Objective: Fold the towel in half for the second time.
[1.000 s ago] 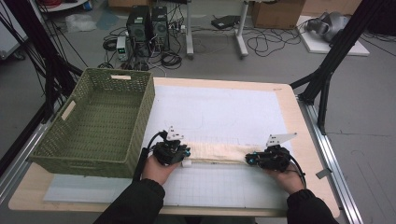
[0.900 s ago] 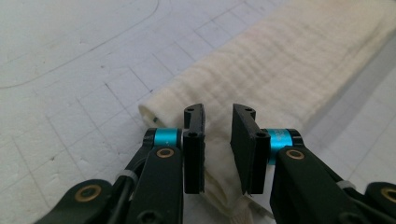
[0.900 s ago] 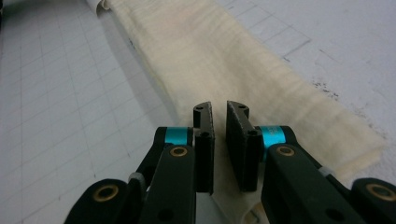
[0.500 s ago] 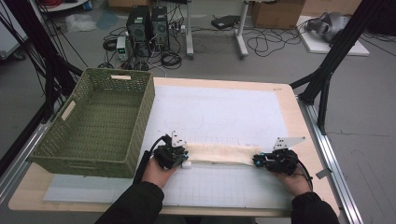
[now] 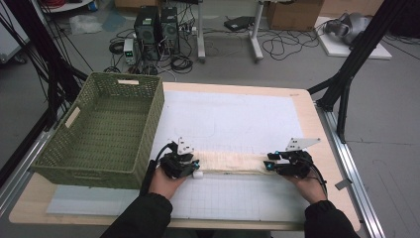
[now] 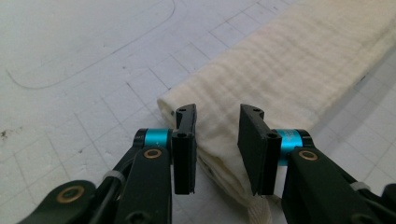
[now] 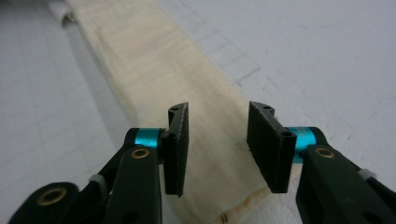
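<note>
**Two grippers at the ends of one folded cloth**

We count one cream cloth [image 5: 230,162], folded into a long narrow band and lying flat on the white gridded mat [image 5: 237,124] near the front edge of the table [image 5: 307,106]. Two grippers stand at its ends. The left gripper [image 5: 190,166] is at the band's left end; the right gripper [image 5: 271,166] is at its right end.

In the left gripper view, the left gripper [image 6: 217,140] has just been opening: its two black jaws stand apart, with the folded end of the cloth [image 6: 289,65] between them and a gap on each side, so we read no grip. In the right gripper view, the right gripper [image 7: 218,140] has likewise just been opening; the cloth [image 7: 154,60] runs away beneath and between its parted jaws, and the pads appear clear of the fabric, though the near edge is partly hidden.

One green woven basket [image 5: 79,148] stands on the table's left side, just beside the left hand [image 5: 166,182]. The right hand [image 5: 309,187] rests at the mat's right.
</note>
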A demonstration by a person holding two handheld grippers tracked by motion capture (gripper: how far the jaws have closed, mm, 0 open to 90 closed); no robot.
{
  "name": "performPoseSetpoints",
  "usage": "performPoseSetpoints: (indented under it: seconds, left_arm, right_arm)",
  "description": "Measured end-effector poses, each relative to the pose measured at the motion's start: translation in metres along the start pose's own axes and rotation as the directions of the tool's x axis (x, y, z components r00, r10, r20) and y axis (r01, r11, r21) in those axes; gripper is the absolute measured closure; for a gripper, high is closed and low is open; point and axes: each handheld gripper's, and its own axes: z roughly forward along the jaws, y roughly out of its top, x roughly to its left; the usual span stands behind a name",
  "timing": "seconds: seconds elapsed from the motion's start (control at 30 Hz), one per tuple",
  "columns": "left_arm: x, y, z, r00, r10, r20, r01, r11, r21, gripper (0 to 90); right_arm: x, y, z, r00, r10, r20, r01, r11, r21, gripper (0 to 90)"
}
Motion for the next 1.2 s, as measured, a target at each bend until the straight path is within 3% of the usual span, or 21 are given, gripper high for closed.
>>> performPoseSetpoints:
  seconds: [0.2,0.5,1.2]
  left_arm:
    - [0.0,-0.003,0.004,0.9999,-0.006,-0.011,0.006,0.9998,0.019,64.6]
    - [0.001,-0.004,0.004,1.0,-0.005,-0.002,0.005,0.9998,0.017,64.5]
    - [0.003,-0.007,0.004,0.9995,-0.03,0.003,0.03,0.9995,-0.006,61.9]
  right_arm:
    - [-0.001,-0.005,0.005,0.9998,-0.019,0.007,0.019,0.998,0.055,54.8]
    - [0.001,-0.013,0.0,0.9995,-0.026,0.016,0.026,0.999,0.037,53.6]
    - [0.006,-0.013,0.001,0.9986,-0.03,0.043,0.028,0.999,0.04,49.6]
